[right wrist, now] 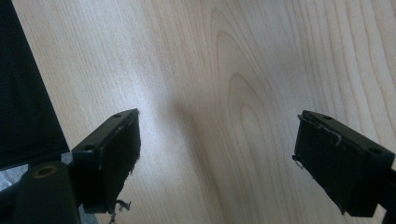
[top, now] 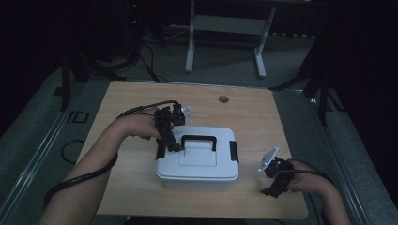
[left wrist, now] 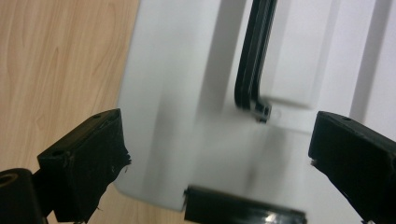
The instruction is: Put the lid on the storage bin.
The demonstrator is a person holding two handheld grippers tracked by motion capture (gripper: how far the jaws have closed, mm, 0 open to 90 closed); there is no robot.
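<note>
Left gripper (top: pixel 170 140) sits left of centre in the high view, hovering over the left end of the white plastic storage box with a black carry handle (top: pixel 197 161), right by the black left-side latch (top: pixel 160 149). In the left gripper view its jaws stand wide apart with nothing between them; the box lid (left wrist: pixel 187 93) lies under them, the handle end (left wrist: pixel 254 60) in the upper middle and a latch edge (left wrist: pixel 243 212) at bottom centre. The box is centre frame in the high view, standing on the light wood-grain surface (top: pixel 141 197), lid on and handle folded flat. The black right-side latch (top: pixel 233 151) looks flat against the wall, so probably fastened, though that is hard to tell in this light. Right gripper (top: pixel 274 180) is lower right in the high view, well apart from the box, low over the surface. In the right gripper view its jaws are also spread wide and empty, bare wood (right wrist: pixel 224 93) below them. My read: early stage. Box unopened, nothing gripped. Left is lined up for the left latch; still to do are both latches and lifting the lid.
</note>
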